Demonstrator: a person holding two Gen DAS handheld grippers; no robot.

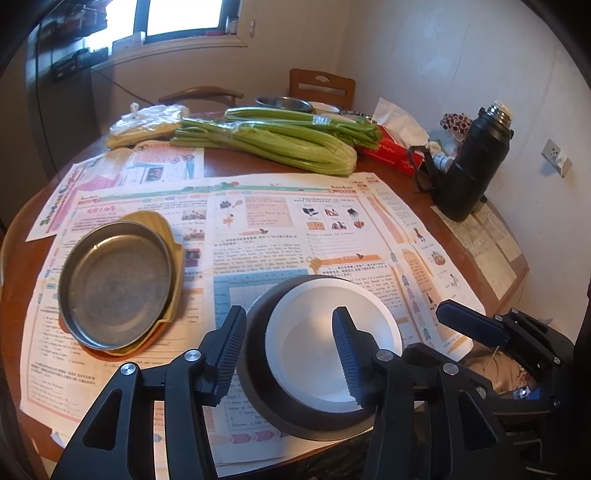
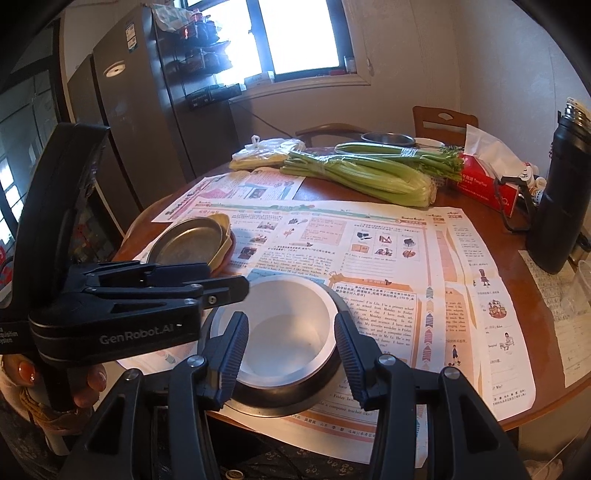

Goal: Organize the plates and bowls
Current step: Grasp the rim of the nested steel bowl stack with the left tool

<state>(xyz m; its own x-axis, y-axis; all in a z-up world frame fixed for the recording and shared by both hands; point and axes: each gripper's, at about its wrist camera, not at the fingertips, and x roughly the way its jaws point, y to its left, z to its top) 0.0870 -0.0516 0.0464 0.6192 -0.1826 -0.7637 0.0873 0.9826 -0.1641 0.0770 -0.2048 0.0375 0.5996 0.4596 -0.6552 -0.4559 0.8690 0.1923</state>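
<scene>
Newspaper [image 1: 258, 240] covers round wooden table [image 1: 229, 162] (window [image 1: 184, 14] behind); left claw [image 1: 288, 350], right claw [image 2: 291, 350] both gape.

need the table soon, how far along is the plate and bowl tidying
Done: the round grey metal plate sits stacked on the yellow plate. In hand: the left gripper straddles the rim of the black bowl with a white inside, jaws open, one finger inside. Left: the steel bowl and white dish behind the celery look unsorted, and this bowl probably needs a place too.
</scene>
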